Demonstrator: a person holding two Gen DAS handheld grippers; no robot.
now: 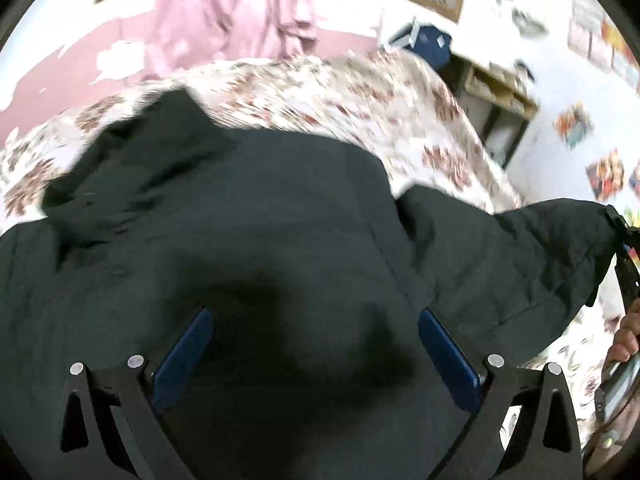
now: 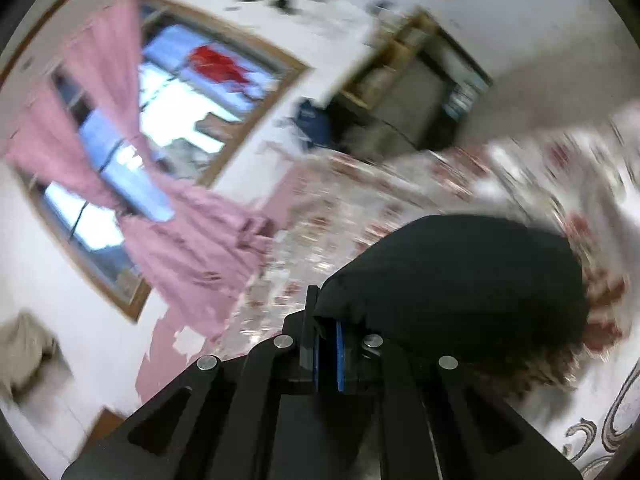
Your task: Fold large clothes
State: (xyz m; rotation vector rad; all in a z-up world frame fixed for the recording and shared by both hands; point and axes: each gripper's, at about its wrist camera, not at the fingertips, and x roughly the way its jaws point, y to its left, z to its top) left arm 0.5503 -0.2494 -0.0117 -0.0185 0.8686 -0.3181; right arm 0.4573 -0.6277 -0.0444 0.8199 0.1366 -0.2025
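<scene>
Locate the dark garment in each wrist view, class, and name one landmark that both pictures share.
Left wrist view: the dark garment fills the centre and bottom, spread over the floral bedspread.
Right wrist view: a bunched part of it sits right of centre, above the gripper.
Shared landmark: the pink curtain at the window.

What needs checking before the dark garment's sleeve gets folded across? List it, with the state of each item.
1. Right gripper shut on the dark green cloth garment: ok.
2. Left gripper open above the garment body: ok.
3. Sleeve lifted clear of the floral bedspread: ok.
4. Garment body lying flat: not ok, collar area is rumpled.
5. How much cloth sits between the right fingers: cannot tell.
</scene>
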